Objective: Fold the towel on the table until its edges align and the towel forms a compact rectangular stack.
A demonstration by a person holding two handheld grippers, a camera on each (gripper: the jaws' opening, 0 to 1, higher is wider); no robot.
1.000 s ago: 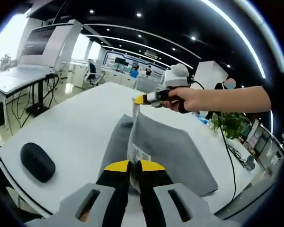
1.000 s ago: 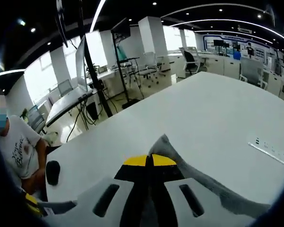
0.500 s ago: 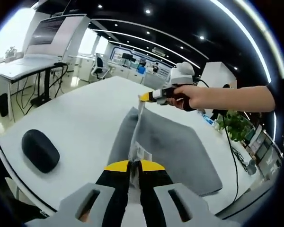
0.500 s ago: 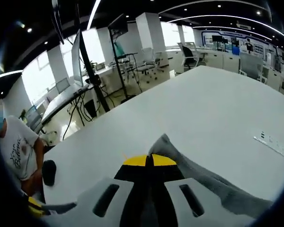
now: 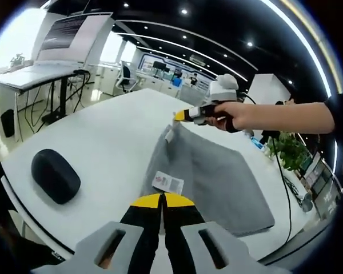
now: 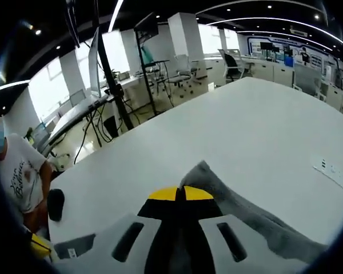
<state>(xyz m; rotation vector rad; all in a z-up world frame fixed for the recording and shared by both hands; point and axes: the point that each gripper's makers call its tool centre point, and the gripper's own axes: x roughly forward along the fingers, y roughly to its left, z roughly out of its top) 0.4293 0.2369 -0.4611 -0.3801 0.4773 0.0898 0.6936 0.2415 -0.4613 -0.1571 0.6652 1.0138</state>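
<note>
A grey towel (image 5: 208,171) lies folded on the white table (image 5: 103,137), its white label (image 5: 167,182) facing up at the near edge. My left gripper (image 5: 163,200) is shut on that near edge, just behind the label. A hand holds my right gripper (image 5: 184,115) at the towel's far corner, shut on it and a little above the table. In the right gripper view, the grey towel (image 6: 223,185) comes out from between the closed jaws of the right gripper (image 6: 180,194). The left gripper's yellow tip (image 6: 39,244) shows low at the left.
A black mouse (image 5: 56,175) lies on the table left of the towel, also seen as the mouse (image 6: 55,204). A socket panel (image 6: 331,168) is set in the table. A potted plant (image 5: 288,151) and cables stand past the towel. A seated person (image 6: 14,171) is beside the table.
The towel edge that stood upright between the two grippers has come down to the right, so the upper layer now lies nearly flat. Both grippers keep their hold.
</note>
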